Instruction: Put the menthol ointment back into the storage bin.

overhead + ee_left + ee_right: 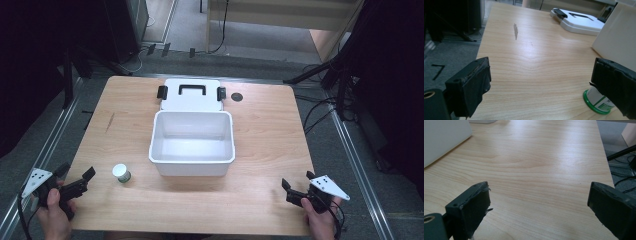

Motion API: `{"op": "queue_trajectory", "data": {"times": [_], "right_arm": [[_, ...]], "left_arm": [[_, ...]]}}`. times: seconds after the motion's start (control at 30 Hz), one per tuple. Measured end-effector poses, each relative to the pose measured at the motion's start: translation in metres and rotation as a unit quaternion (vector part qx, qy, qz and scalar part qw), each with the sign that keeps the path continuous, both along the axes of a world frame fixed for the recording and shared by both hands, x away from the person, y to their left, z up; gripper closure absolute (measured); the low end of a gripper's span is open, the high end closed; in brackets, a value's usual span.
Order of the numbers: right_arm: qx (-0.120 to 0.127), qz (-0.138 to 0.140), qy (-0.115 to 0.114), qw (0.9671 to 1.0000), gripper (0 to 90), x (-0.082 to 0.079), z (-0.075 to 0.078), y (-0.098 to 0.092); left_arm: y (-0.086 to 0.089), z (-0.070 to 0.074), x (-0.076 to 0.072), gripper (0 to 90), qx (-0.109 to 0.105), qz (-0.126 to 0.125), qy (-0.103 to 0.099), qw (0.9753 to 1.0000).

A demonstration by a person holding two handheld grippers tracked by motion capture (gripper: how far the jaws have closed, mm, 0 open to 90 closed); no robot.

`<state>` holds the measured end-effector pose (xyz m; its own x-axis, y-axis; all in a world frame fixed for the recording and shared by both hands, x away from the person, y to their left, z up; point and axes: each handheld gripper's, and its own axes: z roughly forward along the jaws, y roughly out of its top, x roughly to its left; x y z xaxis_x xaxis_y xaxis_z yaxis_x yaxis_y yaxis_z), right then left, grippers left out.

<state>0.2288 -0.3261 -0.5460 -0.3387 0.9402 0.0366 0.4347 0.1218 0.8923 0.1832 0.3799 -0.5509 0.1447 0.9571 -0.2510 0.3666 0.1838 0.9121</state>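
No text could be read anywhere. The small green-rimmed jar point(599, 101), at the lower right of the left gripper view, bore a green-and-white label too blurred to make out.

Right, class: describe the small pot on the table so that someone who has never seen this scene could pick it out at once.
Start at the open white box in the middle of the wooden table. Look off its near left corner, toward the left gripper: the small pot stands there alone. It is the one round thing nearby, white with a green base.
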Motion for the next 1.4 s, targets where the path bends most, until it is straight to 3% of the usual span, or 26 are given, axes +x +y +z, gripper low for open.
{"op": "queue_trajectory", "data": {"times": [0.2,0.47,0.6,0.77,0.87,1.03,1.17,1.33,1.4], "right_arm": [[-0.002,0.001,0.007,1.0000,4.8,0.001,0.000,0.001],[0.000,0.001,0.009,1.0000,4.8,0.001,0.000,0.001],[-0.001,0.000,0.009,1.0000,5.0,0.001,0.000,0.001],[0.000,-0.002,0.009,1.0000,5.2,0.002,0.000,0.000],[0.000,-0.003,0.009,1.0000,5.4,0.001,0.000,0.000],[-0.003,-0.002,0.011,0.9999,5.4,0.001,0.000,0.001],[-0.002,-0.002,0.011,0.9999,5.5,0.001,0.000,0.001],[-0.001,-0.001,0.011,0.9999,5.8,0.001,0.000,0.000],[-0.001,-0.001,0.011,0.9999,5.8,0.002,0.000,0.000]], "left_arm": [[0.004,0.006,0.001,3.4,0.002,-0.001,0.013,0.9999],[-0.005,0.025,0.003,3.4,0.045,-0.027,0.023,0.9984],[-0.011,0.031,0.005,3.4,0.051,-0.044,0.034,0.9971],[-0.027,0.049,0.008,3.4,0.103,-0.079,0.056,0.9900],[-0.031,0.057,0.011,3.4,0.114,-0.100,0.071,0.9859],[-0.037,0.069,0.019,3.4,0.151,-0.133,0.111,0.9733],[-0.044,0.076,0.024,3.4,0.175,-0.151,0.129,0.9643],[-0.052,0.083,0.028,3.4,0.209,-0.169,0.157,0.9504],[-0.055,0.086,0.030,3.4,0.214,-0.177,0.165,0.9465]]}}
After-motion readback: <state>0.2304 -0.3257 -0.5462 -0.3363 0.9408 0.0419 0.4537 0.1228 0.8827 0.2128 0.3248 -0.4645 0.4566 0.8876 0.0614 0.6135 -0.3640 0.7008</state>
